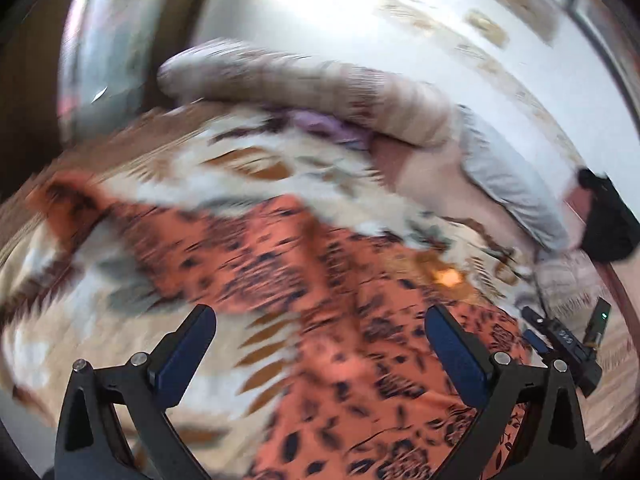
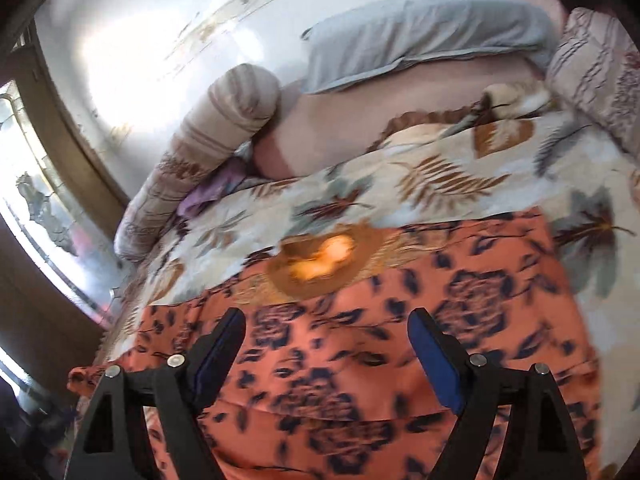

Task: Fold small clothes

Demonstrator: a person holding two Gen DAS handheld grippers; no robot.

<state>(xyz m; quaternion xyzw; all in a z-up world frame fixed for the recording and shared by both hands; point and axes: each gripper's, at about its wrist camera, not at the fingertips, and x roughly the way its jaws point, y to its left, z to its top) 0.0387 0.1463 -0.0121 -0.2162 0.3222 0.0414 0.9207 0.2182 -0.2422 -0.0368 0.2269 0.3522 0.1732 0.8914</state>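
Left wrist view: heavy motion blur. Left gripper (image 1: 320, 322) has its jaws wide apart, nothing between the blue pads (image 1: 188, 356), hanging above the cloth without touching it. Below it lies the orange garment (image 1: 280, 248) with a dark floral print, spread on a leaf-patterned bedspread (image 1: 132, 184); one edge runs diagonally up-left. Behind: a striped bolster (image 1: 304, 80), a grey pillow (image 1: 508, 176), something purple (image 1: 332, 124) tucked under the bolster. Part of the right gripper (image 1: 568, 340) shows at the right edge, over the garment's border; can't tell its jaw state from this view.

Right wrist view: sharper. Right gripper (image 2: 326, 332) has its jaws spread, nothing gripped, pads clear of the fabric. Orange garment (image 2: 360, 360) lies flat on the bedspread (image 2: 440, 172), filling the lower half of the view, its far edge roughly straight across. A bright sunlit spot (image 2: 328, 258) sits at that edge. Bolster (image 2: 208, 140) at left, grey pillow (image 2: 420, 36) at the back, patterned cushion (image 2: 600, 72) at right.
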